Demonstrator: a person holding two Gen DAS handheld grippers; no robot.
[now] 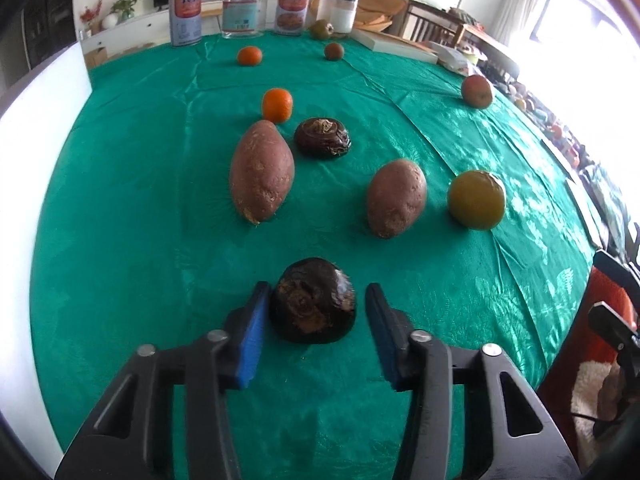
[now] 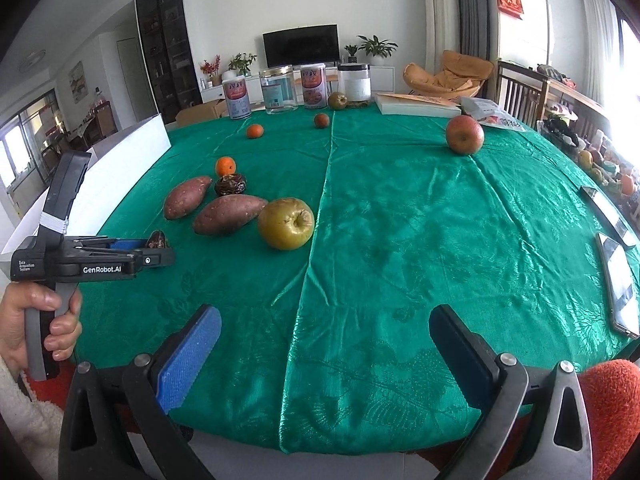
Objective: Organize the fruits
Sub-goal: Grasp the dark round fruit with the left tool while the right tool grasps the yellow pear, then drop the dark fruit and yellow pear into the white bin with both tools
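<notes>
Left gripper (image 1: pixel 314 312) fingers spread around the dark brown wrinkled round fruit (image 1: pixel 313 306) on the green satin-covered surface (image 1: pixel 140 240), ready to pinch; right gripper (image 2: pixel 324 344) hangs open, empty.

Two wrist fisheyes looking across one green-clothed table, from close and from farther back

The left wrist camera is sitting low and close over the green tablecloth (image 1: pixel 120 240), looking forward between its own left gripper (image 1: pixel 314 304) fingers at a dark fruit (image 1: pixel 313 300) right in front, with the jars (image 1: pixel 243 10) at the far edge. The right wrist camera is riding behind the right gripper (image 2: pixel 324 344), farther back at the table's near edge, facing the same far wall and catching the left gripper (image 2: pixel 132 252) side-on at its left. Both views are sharing the sweet potatoes (image 1: pixel 262 172), the yellow-green apple (image 1: pixel 476 199), oranges and jars.
</notes>
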